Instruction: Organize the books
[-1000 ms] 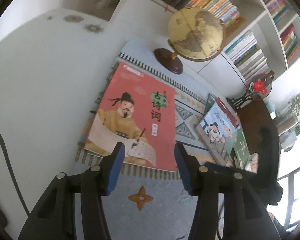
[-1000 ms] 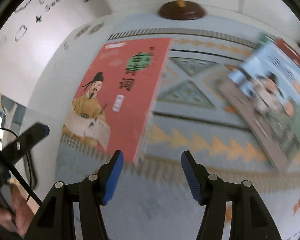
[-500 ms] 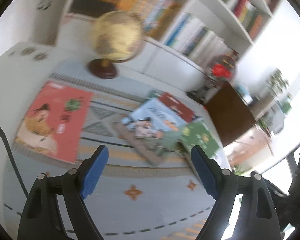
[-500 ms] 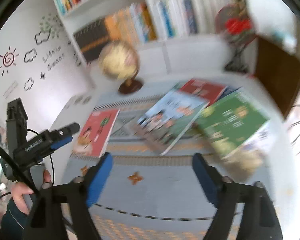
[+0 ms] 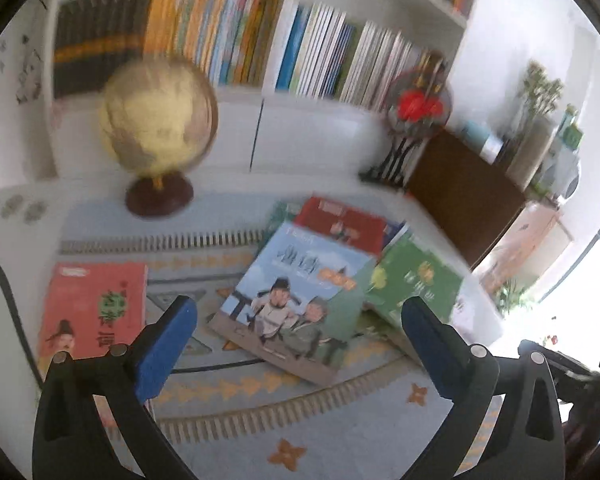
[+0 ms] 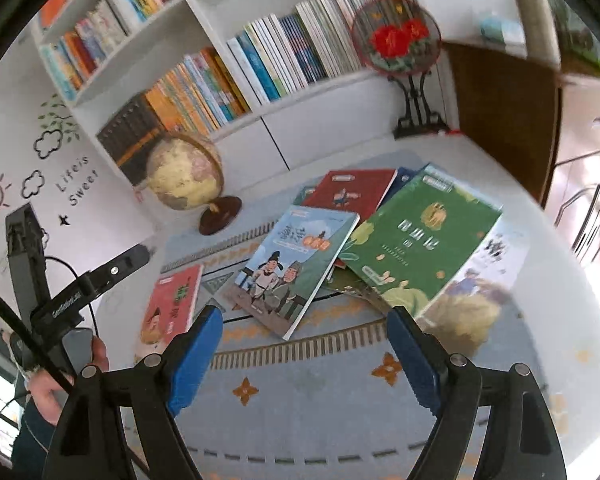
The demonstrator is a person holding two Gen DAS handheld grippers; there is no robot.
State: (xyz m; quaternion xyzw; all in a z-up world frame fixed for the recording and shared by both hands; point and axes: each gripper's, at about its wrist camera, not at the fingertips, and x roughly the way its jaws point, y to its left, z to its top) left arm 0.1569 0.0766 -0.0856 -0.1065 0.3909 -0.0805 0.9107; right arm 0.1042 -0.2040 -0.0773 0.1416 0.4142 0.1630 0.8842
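A child's study room at home: packed white bookshelves stand behind the globe, cartoon wall stickers to its left.

Both wrist cameras look forward and down from above the patterned mat toward the bookshelf. The right view sits farther right and higher, catching the left gripper. Both share the globe and blue book.

A white bookshelf lines the wall. Left of it, doodle decals mark white wall; right, a dark wooden cabinet.
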